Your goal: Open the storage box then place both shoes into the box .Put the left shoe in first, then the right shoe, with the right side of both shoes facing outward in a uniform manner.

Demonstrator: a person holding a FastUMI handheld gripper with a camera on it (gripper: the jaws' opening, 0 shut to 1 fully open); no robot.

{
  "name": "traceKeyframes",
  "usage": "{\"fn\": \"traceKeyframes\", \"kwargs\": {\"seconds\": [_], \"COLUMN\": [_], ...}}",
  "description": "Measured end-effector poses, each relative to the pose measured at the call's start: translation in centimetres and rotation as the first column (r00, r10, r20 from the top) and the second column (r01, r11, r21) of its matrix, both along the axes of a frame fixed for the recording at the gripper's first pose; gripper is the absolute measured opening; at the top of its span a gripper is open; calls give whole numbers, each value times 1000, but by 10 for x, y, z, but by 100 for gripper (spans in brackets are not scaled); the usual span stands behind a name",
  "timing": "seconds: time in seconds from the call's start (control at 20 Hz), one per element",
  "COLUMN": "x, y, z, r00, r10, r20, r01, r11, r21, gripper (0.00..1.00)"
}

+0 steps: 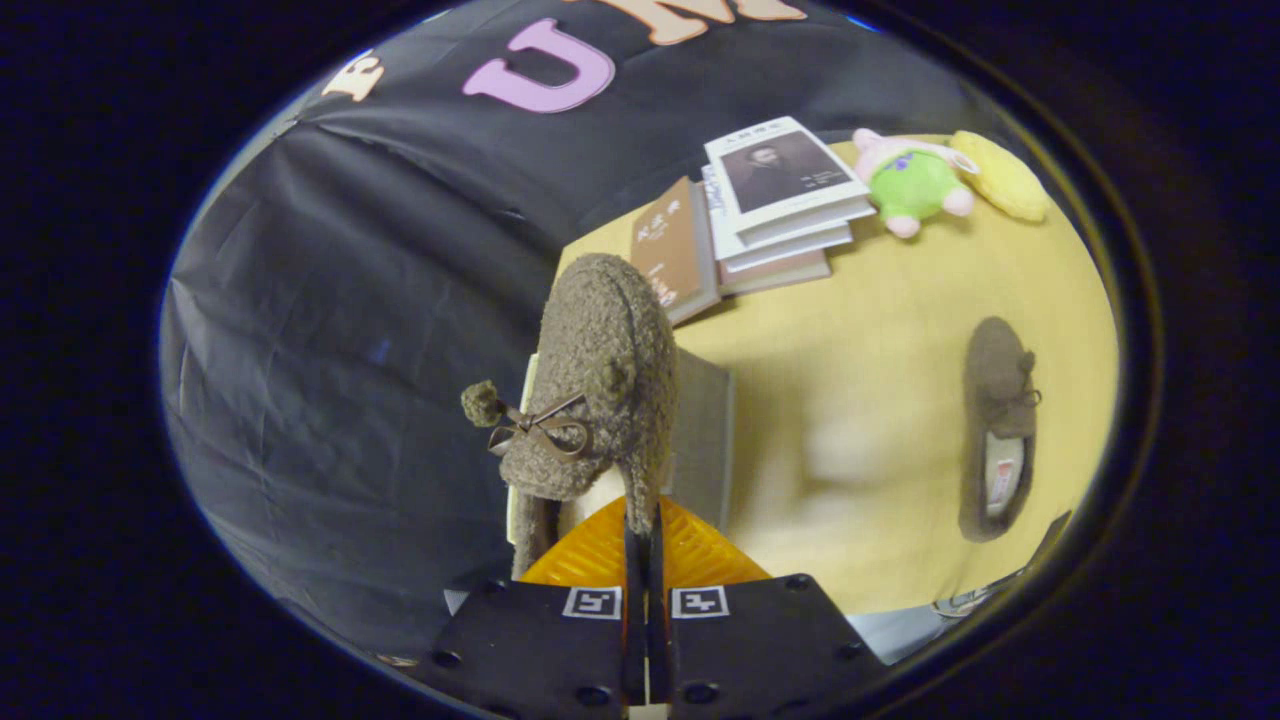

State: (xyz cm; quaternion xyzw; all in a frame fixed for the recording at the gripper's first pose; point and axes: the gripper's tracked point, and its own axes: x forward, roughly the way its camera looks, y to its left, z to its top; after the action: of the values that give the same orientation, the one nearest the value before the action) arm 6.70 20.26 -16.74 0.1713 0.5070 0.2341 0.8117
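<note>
Beyond the fingers spreads the yellow table [880,420], with the second brown shoe [997,430] lying flat off to their right. Nearer, the gripper [645,560] is clamped on the rim of a fuzzy brown shoe [600,380], held up just ahead, its bow [535,430] facing left, and partly hiding the grey storage box [703,440] behind it.

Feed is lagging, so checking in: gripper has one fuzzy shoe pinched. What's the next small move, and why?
Probably carry the held shoe on toward the box just beyond it. The gripper is shut on its rim and the shoe hangs off the table; the other shoe lies there untouched.
</note>
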Motion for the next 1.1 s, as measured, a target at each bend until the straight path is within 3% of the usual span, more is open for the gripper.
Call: {"fn": "traceKeyframes", "kwargs": {"seconds": [0.2, 0.45, 0.7, 1.1], "x": [-3, -6, 0, 3], "y": [61, 102, 117, 123], "z": [-31, -93, -137, -180], "r00": [998, 993, 988, 982], "r10": [12, -11, -72, -79], "r20": [-62, -115, -136, -170], "r01": [-11, 1, 44, 17], "r11": [1000, 996, 979, 940], "r21": [14, -90, -197, -340], "gripper": [4, 5, 5, 5]}}
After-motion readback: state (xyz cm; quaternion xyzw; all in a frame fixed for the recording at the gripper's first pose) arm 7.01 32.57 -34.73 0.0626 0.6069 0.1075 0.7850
